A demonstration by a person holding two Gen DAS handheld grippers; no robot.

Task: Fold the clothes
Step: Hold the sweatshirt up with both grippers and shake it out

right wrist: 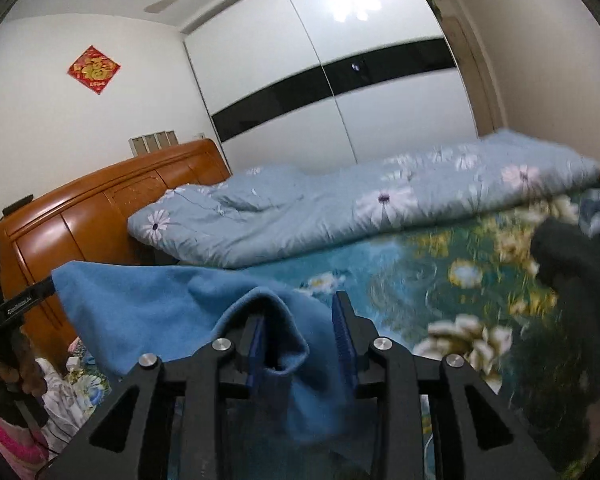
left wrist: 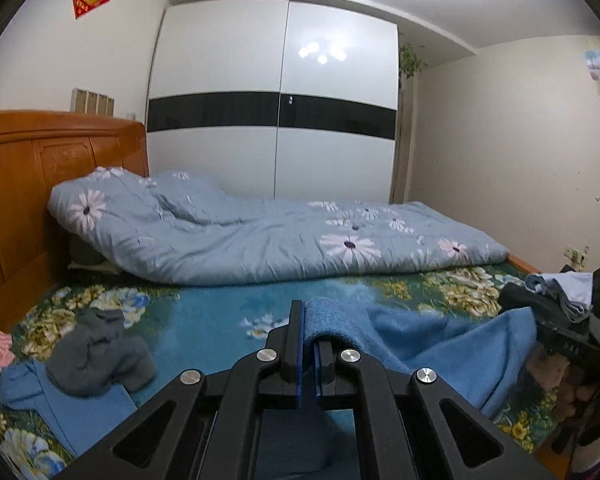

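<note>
While left tongs (left wrist: 309,344) pinch blue garment (left wrist: 440,344) | writing unreadable

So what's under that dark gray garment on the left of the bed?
The dark gray garment lies crumpled on a light blue garment, itself on the floral bedsheet. Whatever is directly beneath the gray pile is covered.

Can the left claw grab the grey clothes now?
Probably not yet. The left claw is shut on the blue cloth, so it has no free grip. The grey clothes lie in the open on the bed, off to its left, with nothing on top.
</note>
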